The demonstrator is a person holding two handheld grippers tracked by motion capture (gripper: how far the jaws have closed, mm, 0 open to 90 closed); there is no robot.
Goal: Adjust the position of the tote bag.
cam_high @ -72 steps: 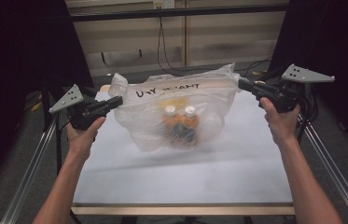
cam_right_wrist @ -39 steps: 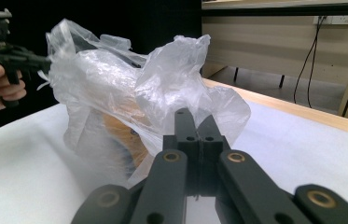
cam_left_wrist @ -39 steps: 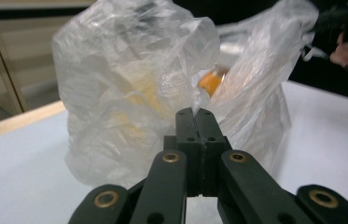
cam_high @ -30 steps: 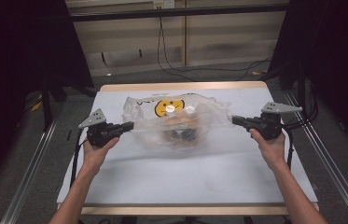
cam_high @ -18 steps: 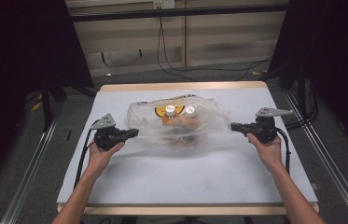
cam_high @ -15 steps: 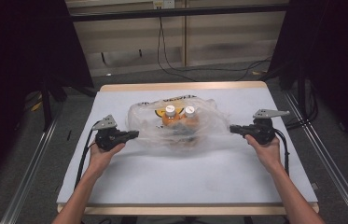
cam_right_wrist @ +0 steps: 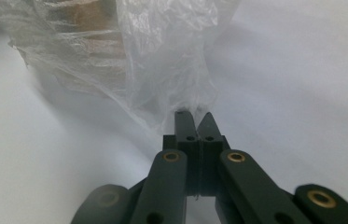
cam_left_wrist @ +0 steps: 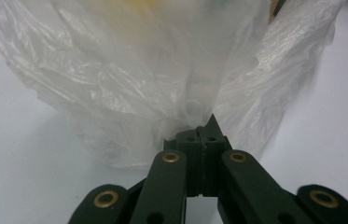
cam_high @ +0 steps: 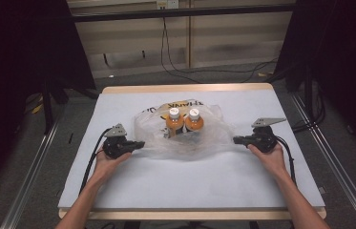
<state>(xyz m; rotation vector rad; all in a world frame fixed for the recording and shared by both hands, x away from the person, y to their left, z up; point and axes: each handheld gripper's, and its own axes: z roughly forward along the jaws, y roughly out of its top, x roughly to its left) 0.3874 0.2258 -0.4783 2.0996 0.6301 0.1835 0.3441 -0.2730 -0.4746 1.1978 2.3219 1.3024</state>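
Both claws — left claw (cam_high: 141,143), right claw (cam_high: 235,140) — pinch the plastic bag (cam_high: 214,131).

I had both forearms coming in from the near edge of the table, spread wide apart and stretched forward. My left hand (cam_high: 106,160) gripped the left gripper (cam_high: 140,143) low over the surface, and its jaws pointed inward, toward the right. My right hand (cam_high: 271,155) gripped the right gripper (cam_high: 236,140) at about the same height, with its jaws pointed inward to the left. In each gripper view the two black jaws were pressed together, with thin plastic film pinched at the tips.
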